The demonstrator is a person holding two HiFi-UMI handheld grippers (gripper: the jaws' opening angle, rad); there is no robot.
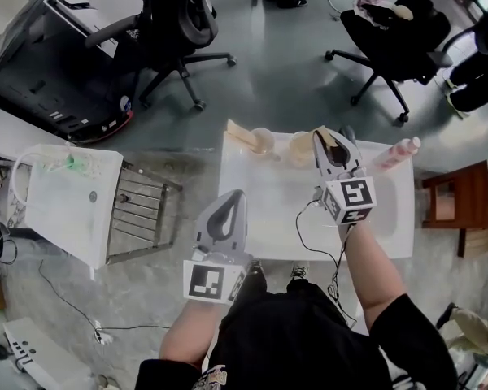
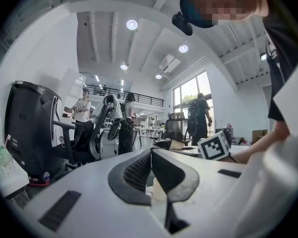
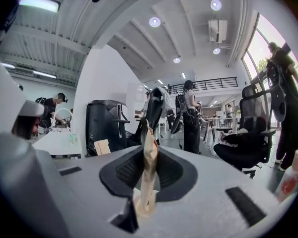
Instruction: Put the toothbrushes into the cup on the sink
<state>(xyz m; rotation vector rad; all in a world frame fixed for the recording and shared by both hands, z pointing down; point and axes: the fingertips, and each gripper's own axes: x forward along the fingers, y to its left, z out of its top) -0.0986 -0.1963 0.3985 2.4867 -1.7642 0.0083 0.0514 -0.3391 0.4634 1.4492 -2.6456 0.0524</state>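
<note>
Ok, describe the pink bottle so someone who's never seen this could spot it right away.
Find the white sink in front of the person. At its far right corner, just right of the right gripper, sits the pink bottle. It's the only pink thing there; the cups further left are pale beige.

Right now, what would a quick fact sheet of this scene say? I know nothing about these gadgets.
Place: white sink, office chairs behind it
Left gripper: jaws shut, nothing held
Right gripper: shut on a thin tan toothbrush, standing upright between the jaws
Cups: two pale ones at the sink's far edge
Bottle: pink, at the sink's far right corner
Progress: held toothbrush not yet in a cup
</note>
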